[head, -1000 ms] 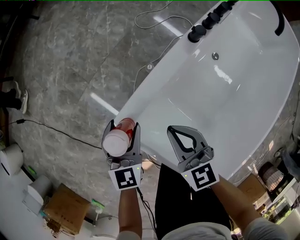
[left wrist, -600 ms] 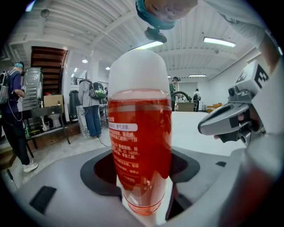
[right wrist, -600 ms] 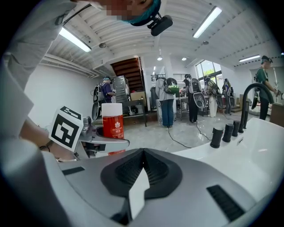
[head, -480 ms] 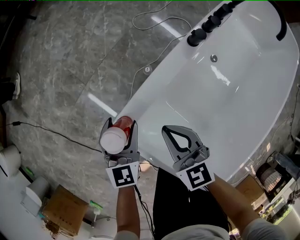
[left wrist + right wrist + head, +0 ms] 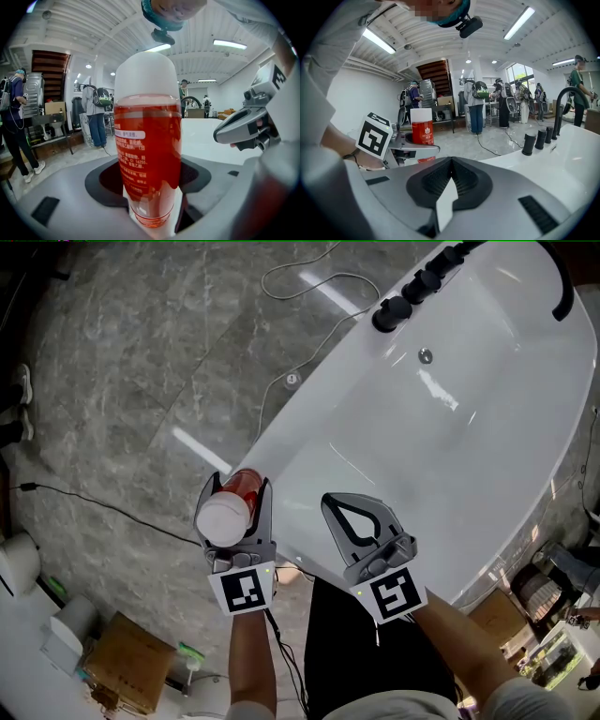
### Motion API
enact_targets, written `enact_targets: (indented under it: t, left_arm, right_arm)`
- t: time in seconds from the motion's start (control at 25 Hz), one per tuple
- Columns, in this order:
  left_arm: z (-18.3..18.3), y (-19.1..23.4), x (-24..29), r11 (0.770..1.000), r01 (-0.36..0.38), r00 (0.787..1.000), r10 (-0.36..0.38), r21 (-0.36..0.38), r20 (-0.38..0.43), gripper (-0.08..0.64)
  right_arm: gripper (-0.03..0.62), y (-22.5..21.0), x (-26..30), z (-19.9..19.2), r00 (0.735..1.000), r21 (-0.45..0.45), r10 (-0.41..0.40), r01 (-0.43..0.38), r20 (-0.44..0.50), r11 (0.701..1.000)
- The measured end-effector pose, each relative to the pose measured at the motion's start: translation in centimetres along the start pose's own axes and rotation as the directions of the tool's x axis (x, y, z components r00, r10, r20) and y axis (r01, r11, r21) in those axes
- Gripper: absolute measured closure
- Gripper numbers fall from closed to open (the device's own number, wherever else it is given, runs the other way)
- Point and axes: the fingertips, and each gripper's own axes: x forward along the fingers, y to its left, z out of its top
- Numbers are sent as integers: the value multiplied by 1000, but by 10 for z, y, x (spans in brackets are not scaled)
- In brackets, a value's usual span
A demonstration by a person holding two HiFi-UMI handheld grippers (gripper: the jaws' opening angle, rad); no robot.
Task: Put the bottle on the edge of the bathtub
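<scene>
Bathtub glossy white; floor polished grey marble; bottle clear plastic.

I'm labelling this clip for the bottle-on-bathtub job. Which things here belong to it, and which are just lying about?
Job in hand: bottle, held in the left gripper; bathtub edge.
Lying about: cardboard box, floor cable, black tap knobs; right gripper shut and empty.

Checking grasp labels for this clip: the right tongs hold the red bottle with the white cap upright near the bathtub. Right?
Wrong side: the left tongs hold the red bottle with the white cap upright near the bathtub. The left gripper view shows it between their jaws; the right tongs are shut, empty.
</scene>
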Motion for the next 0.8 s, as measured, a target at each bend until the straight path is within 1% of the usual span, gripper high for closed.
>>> enact_targets:
  t: [0.16,0.36,0.56,0.8]
  left_arm:
    - [-1,1,-2,1000,-6,1000,6,-8,13,255]
    - [-3,4,-8,1000,-7,1000,8,-22,17,255]
    - [-5,5,-10,1000,-8,1000,8,-13,22,255]
    - [-5,4,-10,1000,-7,999,7,-16,33,255]
  right_arm:
    - [586,0,0,-1,1000,-11,7,-7,-7,1000]
    - [586,-1,-1,0,1000,-1,-7,7,-1,1000]
    - [586,-3,-3,4,1000,18,-16,16,19,1000]
    - [586,-3,-4,5,1000,14,-15,15,25,1000]
